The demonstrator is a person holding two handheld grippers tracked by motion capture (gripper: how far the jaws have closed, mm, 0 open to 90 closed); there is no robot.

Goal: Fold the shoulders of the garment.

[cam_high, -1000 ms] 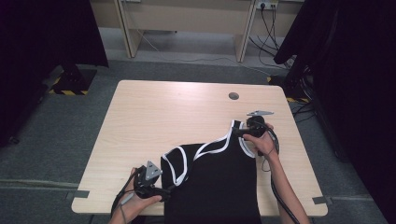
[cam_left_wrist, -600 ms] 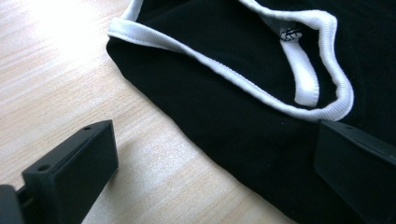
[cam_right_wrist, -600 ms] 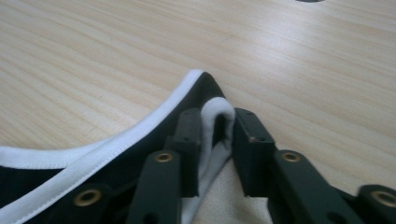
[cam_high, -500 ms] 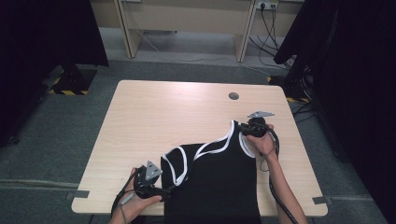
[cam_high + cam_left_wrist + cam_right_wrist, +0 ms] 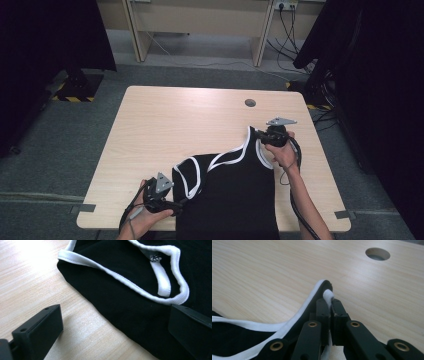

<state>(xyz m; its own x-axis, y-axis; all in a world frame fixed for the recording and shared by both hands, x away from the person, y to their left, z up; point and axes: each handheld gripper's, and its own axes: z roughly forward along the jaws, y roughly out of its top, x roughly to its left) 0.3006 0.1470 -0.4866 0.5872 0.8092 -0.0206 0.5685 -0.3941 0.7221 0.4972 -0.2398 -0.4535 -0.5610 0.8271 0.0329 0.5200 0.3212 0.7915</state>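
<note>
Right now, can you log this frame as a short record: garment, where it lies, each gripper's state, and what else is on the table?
garment: black tank top with white trim
position: near edge of the table, hem hanging over it
right gripper: jaws have just been closing; shut on the tank top's white-trimmed strap, drawn toward the far right
left gripper: open, jaws astride the tank top's edge by an armhole, pads not pressing
table feature: round hole near the far edge

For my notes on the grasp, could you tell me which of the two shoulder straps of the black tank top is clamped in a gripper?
The far strap of the black, white-trimmed tank top: the right gripper has just closed on its tip. The near strap lies unclamped between the left gripper's open jaws.
</note>
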